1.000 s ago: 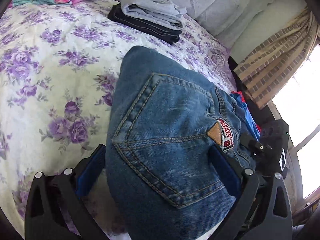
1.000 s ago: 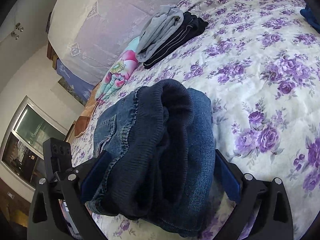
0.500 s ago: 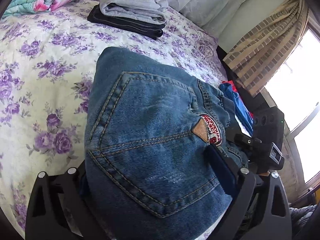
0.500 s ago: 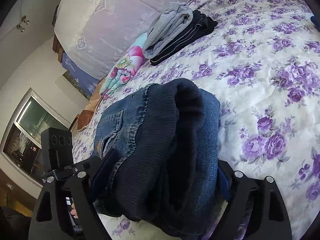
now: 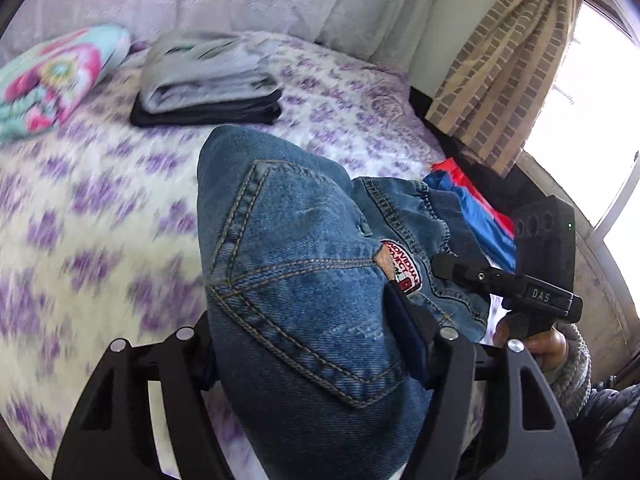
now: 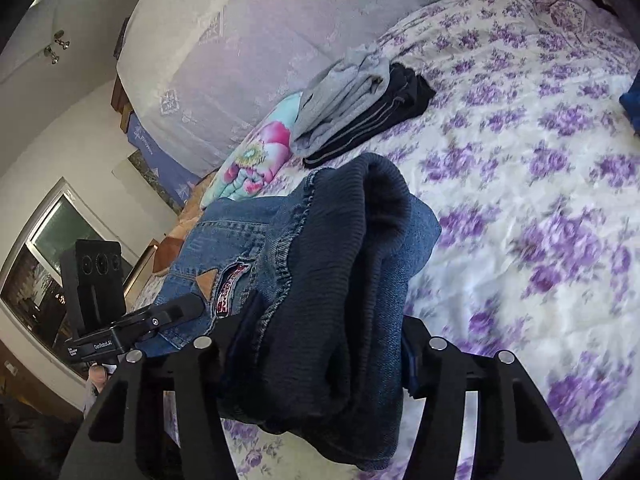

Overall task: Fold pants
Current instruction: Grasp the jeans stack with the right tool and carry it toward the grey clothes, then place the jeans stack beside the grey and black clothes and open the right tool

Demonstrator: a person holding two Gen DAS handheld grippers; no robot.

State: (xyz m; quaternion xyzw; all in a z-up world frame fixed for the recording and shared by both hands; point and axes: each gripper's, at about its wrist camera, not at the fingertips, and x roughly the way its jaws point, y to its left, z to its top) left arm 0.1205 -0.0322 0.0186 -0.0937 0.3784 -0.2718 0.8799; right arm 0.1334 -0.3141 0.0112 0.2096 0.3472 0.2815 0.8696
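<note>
1. Left gripper (image 5: 308, 344): matte black fingers w/ triangular cut-outs, silver screw heads along top, dark-blue pads.
2. Right gripper (image 6: 320, 344): same build — black frame, slotted fingers, four silver screws, blue pads.
3. Black camera block w/ three round lenses and small green LED on other unit; white "DAS" lettering on bar below.
4. Hand (image 5: 536, 344) at handle; grey knit sleeve (image 5: 576, 372), ribbed cuff.
</note>
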